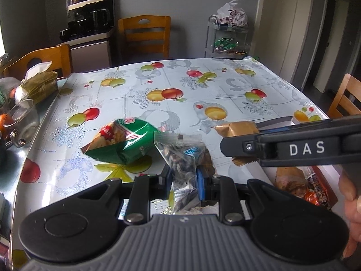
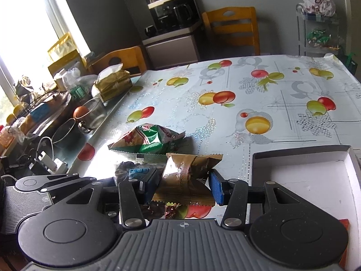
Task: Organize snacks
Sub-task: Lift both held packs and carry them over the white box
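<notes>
My left gripper [image 1: 183,177] is shut on a clear bag of dark nuts [image 1: 182,158] with a blue label, held just above the fruit-print tablecloth [image 1: 203,85]. A green and red snack bag [image 1: 121,144] lies on the cloth just beyond it to the left. From the right, my right gripper [image 2: 185,186] is shut on a gold-wrapped packet [image 2: 187,171], which hangs above the table beside the nut bag. In the right wrist view the green bag [image 2: 151,140] lies beyond the packet. An open white cardboard box [image 2: 304,180] sits to its right.
More snack packets [image 1: 300,185] lie at the near right. A tissue pack [image 1: 40,83], a glass jar [image 1: 22,119] and kitchen clutter [image 2: 33,117] crowd the table's left edge. Wooden chairs [image 1: 144,33] stand around, with a coffee machine [image 1: 90,15] and a wire cart [image 1: 227,36] behind. A person's hand [image 1: 352,194] shows at right.
</notes>
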